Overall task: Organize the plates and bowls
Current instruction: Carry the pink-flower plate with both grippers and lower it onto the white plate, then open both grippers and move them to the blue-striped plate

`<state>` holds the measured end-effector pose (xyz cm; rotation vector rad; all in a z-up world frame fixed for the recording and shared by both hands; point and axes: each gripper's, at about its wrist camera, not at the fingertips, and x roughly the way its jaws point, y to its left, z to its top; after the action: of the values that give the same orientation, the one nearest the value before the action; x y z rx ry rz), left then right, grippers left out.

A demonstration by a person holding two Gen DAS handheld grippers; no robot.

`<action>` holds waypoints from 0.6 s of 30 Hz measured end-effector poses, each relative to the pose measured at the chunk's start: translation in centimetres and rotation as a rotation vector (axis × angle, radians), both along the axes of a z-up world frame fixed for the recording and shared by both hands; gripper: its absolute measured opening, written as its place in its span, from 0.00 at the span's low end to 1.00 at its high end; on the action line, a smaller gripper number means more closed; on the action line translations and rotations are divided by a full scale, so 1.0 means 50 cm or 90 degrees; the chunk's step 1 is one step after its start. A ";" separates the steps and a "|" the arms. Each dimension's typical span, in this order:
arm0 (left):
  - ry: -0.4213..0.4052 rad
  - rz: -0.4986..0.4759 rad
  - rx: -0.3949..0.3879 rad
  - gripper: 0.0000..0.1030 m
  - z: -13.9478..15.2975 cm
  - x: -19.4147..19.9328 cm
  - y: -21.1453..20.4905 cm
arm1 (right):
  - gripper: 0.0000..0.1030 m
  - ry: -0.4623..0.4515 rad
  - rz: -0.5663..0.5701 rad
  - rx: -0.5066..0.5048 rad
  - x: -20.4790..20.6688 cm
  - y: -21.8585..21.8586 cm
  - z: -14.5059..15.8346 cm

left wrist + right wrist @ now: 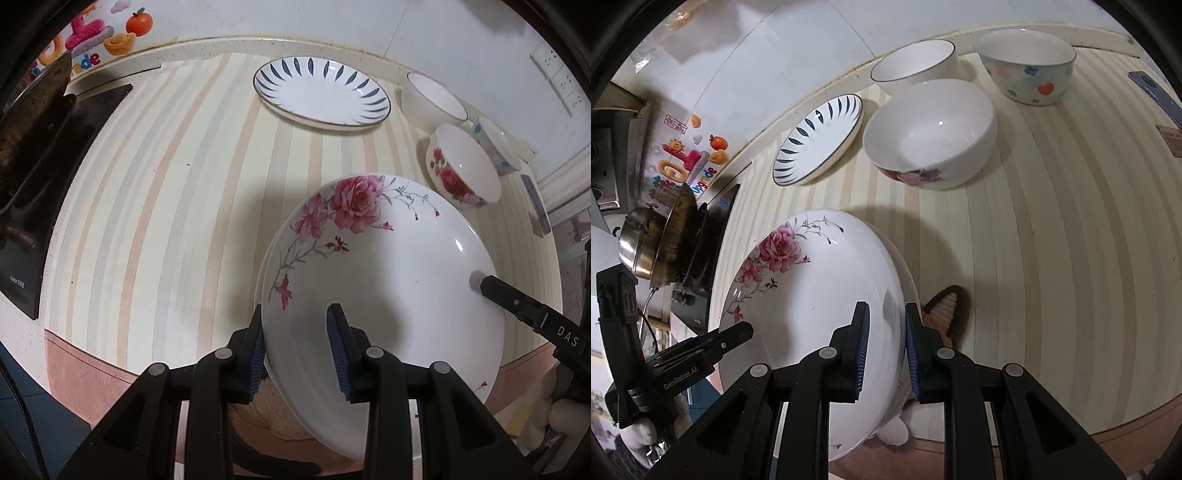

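We find the rose-printed plate held off the striped counter covering, gripped from both sides. The left gripper straddles the near-left rim, blue pads on either face, and appears closed on it. The right gripper brackets the opposite rim in the same manner; whether both of its pads truly bear on the porcelain we cannot tell for certain, though the gap between them is narrow and the rim sits inside it.

Risks noted. The plate is glazed, glossy and smooth, and each grip takes only a thin band of curved rim; we judge slip likely if either hand tilts or the two pull apart unevenly. A twist between the grippers could lever the rim out of one pair of pads. A drop onto the counter would chip or break it. The ribbed pads offer some friction, which helps.

Surroundings. The blue-leaf plate, shallow and dark-rimmed, lies flat near the back edge and is, we judge, the natural stacking target; setting porcelain on porcelain too hard risks chipping. Just right of it stand three bowls close together: a plain white bowl, a rose-decal bowl and a heart-patterned bowl. A sweep of the carried plate that way could knock them. A dark wok sits on the stove to the left, well apart.
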<state>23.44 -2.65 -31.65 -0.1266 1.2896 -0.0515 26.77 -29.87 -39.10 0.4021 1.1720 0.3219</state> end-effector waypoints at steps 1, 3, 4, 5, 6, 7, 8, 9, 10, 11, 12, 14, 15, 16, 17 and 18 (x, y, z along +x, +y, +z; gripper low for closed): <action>0.001 -0.001 0.002 0.28 -0.003 0.000 -0.001 | 0.20 0.002 0.000 -0.001 -0.001 0.000 -0.004; 0.002 -0.004 0.008 0.28 -0.006 -0.001 -0.004 | 0.20 0.003 0.002 -0.006 -0.003 0.002 -0.009; 0.003 -0.004 0.009 0.28 -0.007 -0.001 -0.004 | 0.20 0.004 0.003 -0.009 -0.004 0.002 -0.011; 0.004 -0.004 0.011 0.28 -0.007 -0.001 -0.004 | 0.20 0.005 0.003 -0.009 -0.002 0.004 -0.011; 0.005 -0.005 0.013 0.28 -0.009 0.000 -0.005 | 0.20 0.004 0.003 -0.007 -0.002 0.003 -0.011; 0.007 -0.007 0.016 0.28 -0.011 0.000 -0.004 | 0.20 0.004 0.004 -0.006 -0.002 0.004 -0.011; 0.008 -0.007 0.018 0.28 -0.013 -0.001 -0.005 | 0.20 0.004 0.005 -0.008 0.000 0.006 -0.011; 0.010 -0.008 0.021 0.28 -0.015 -0.002 -0.005 | 0.20 0.003 0.007 -0.011 -0.001 0.007 -0.010; 0.011 -0.010 0.024 0.28 -0.017 -0.003 -0.006 | 0.20 0.002 0.008 -0.013 -0.001 0.008 -0.011; 0.013 -0.011 0.026 0.28 -0.019 -0.003 -0.006 | 0.20 0.001 0.009 -0.015 0.000 0.011 -0.009; 0.017 -0.011 0.027 0.28 -0.022 -0.003 -0.006 | 0.20 0.001 0.010 -0.016 0.000 0.011 -0.009; 0.015 -0.013 0.033 0.28 -0.024 -0.005 -0.008 | 0.20 0.000 0.014 -0.021 0.001 0.015 -0.008; 0.014 -0.014 0.036 0.28 -0.025 -0.006 -0.008 | 0.20 -0.001 0.017 -0.025 0.001 0.019 -0.008; 0.014 -0.014 0.037 0.28 -0.025 -0.007 -0.008 | 0.20 -0.001 0.017 -0.025 0.001 0.020 -0.007; 0.014 -0.014 0.039 0.28 -0.025 -0.007 -0.007 | 0.20 0.000 0.018 -0.026 0.001 0.021 -0.008; 0.013 -0.015 0.044 0.28 -0.026 -0.007 -0.007 | 0.20 0.001 0.021 -0.027 0.001 0.023 -0.009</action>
<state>23.06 -3.00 -32.94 -0.0531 1.3120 -0.0263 26.81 -28.75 -39.58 0.3459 1.1861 0.3251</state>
